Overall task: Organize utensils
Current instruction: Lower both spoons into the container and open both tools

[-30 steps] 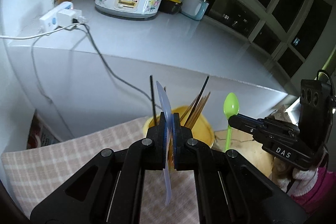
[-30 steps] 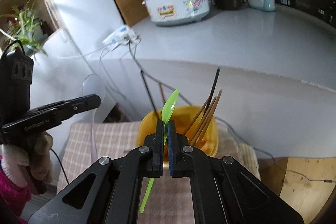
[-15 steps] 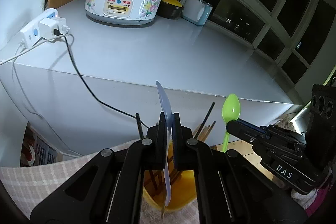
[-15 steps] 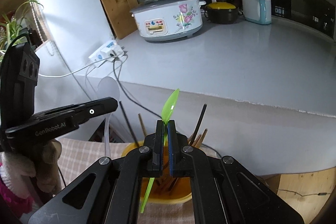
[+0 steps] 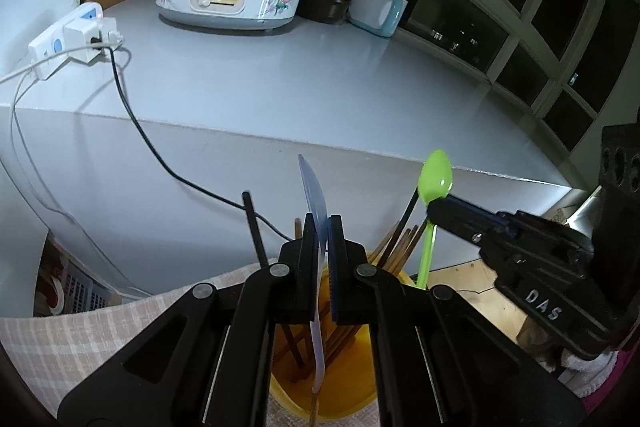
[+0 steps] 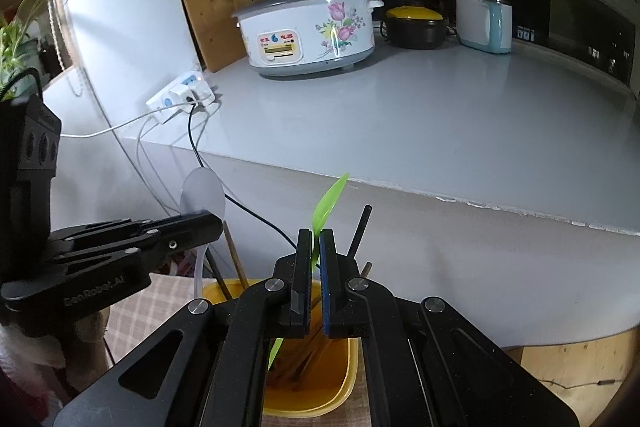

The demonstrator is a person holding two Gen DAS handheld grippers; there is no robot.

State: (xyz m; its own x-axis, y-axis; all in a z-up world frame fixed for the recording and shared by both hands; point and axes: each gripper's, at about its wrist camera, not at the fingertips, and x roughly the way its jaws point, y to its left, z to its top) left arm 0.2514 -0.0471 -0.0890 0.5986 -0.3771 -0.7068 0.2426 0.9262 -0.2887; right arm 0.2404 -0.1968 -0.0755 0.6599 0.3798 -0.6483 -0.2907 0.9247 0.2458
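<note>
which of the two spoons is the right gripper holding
The green spoon, pinched between the right gripper fingers over the yellow cup. The other spoon, the translucent white spoon, sits in the left gripper.

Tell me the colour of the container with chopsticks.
Yellow container, clearest from the right wrist camera.

Both grippers (image 5: 323,227) (image 6: 316,241) clamped, angled down

Two wrist fisheyes, angled downward, close above shared yellow utensil cup (image 5: 352,383), white counter (image 6: 420,115) behind.
</note>
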